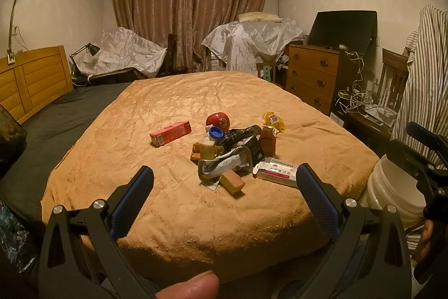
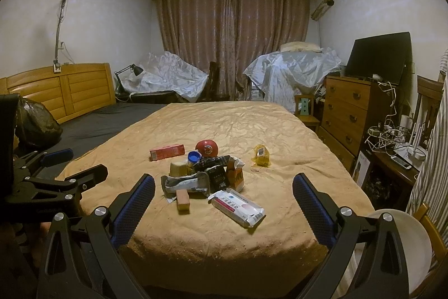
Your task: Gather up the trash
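Observation:
A heap of trash lies on the tan bedspread (image 1: 173,203): a red box (image 1: 170,133), a red ball-shaped thing (image 1: 218,120), a blue-capped bottle (image 1: 215,134), a yellow wrapper (image 1: 274,122), a crumpled silver packet (image 1: 224,167), a small brown block (image 1: 231,182) and a white medicine box (image 1: 277,171) (image 2: 238,203). My left gripper (image 1: 224,198) hangs open over the bed's near edge, short of the heap, holding nothing. My right gripper (image 2: 224,201) is also open and empty, with the heap framed between its fingers. A white bucket (image 1: 392,187) (image 2: 414,243) stands by the bed's right corner.
A wooden headboard (image 1: 33,80) and a dark sheet lie left. A black bag (image 2: 33,122) sits at the left edge. A dresser (image 1: 313,74) with a dark screen, a cable-strewn desk (image 2: 392,147), a chair and a hanging striped shirt (image 1: 420,74) line the right side.

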Motion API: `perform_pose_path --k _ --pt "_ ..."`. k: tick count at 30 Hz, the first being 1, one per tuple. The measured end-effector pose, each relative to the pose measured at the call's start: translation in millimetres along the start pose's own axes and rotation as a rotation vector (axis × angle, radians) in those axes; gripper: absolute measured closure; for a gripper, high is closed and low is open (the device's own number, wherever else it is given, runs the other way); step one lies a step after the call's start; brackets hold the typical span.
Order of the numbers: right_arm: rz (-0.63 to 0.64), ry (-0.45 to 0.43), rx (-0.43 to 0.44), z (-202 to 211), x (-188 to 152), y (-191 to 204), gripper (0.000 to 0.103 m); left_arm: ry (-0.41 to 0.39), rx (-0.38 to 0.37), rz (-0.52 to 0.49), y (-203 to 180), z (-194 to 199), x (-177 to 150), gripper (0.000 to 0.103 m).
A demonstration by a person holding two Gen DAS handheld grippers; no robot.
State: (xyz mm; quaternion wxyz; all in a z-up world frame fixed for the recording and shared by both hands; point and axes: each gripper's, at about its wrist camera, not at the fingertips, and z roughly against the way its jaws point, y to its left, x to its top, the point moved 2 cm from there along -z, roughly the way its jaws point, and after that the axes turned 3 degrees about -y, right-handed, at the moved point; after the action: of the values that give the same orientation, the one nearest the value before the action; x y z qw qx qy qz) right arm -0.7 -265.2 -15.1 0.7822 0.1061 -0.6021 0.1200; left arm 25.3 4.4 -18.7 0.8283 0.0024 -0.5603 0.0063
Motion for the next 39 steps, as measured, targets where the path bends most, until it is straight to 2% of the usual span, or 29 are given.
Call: perform_pose_path --k 39 --pt "0.002 0.007 0.004 1.0 0.7 0.6 0.005 0.008 0.005 0.001 -0.2 -3.2 -2.2 0.005"
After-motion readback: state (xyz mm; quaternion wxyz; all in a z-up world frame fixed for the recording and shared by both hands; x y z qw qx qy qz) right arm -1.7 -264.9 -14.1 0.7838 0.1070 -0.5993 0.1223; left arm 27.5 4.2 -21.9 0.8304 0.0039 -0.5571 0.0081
